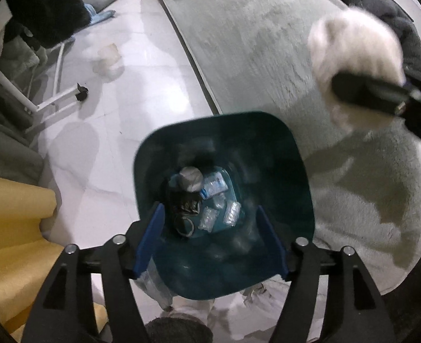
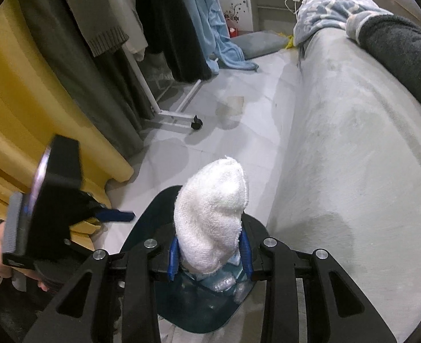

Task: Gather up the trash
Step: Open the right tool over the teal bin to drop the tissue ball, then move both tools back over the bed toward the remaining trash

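Left wrist view: the left gripper (image 1: 210, 237), fingers spread wide and empty, hangs over a dark teal trash bin (image 1: 293, 183) holding plastic wrappers (image 1: 214, 187); the white towel wad (image 1: 353, 57) is at upper right.

Right wrist view: the right gripper (image 2: 210, 253) clamps the towel wad (image 2: 210, 214) above the bin (image 2: 159, 214).

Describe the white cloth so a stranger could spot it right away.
Find the big grey rug, then the dark teal bin beside its edge. Above the bin, the right gripper pinches a white towelling wad, the only fluffy white thing there.
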Motion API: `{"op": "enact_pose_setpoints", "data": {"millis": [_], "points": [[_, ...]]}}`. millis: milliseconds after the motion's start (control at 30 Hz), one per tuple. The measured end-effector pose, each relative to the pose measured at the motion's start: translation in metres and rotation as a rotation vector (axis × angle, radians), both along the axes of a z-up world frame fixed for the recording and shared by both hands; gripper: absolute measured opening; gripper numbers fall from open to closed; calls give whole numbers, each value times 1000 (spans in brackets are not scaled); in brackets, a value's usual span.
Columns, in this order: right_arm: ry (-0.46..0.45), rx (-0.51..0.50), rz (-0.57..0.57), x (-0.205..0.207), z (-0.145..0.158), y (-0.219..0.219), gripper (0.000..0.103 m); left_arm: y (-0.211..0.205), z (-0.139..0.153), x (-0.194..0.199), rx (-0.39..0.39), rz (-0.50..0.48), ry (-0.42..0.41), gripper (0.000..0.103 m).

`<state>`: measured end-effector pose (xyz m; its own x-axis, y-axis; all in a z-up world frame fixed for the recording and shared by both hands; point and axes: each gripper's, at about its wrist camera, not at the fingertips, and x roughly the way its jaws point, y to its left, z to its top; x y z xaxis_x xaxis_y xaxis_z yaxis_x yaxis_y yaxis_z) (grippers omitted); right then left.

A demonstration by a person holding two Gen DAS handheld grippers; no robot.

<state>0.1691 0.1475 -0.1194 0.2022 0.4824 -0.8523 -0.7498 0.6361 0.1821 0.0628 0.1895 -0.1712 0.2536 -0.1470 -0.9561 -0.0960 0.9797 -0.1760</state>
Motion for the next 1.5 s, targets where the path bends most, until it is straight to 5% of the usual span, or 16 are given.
{"op": "enact_pose_setpoints", "data": {"millis": [767,900,1500], "points": [[137,-161,42,-9,-65,28,37,29,102,-12,25,106,-484,91],[147,-172,58,-14,-66,27,52,28,116,-13,45,115,-558,92],[-10,41,-2,-3,2,-17,72,-7,161,-11,63,97,-759,94]]}}
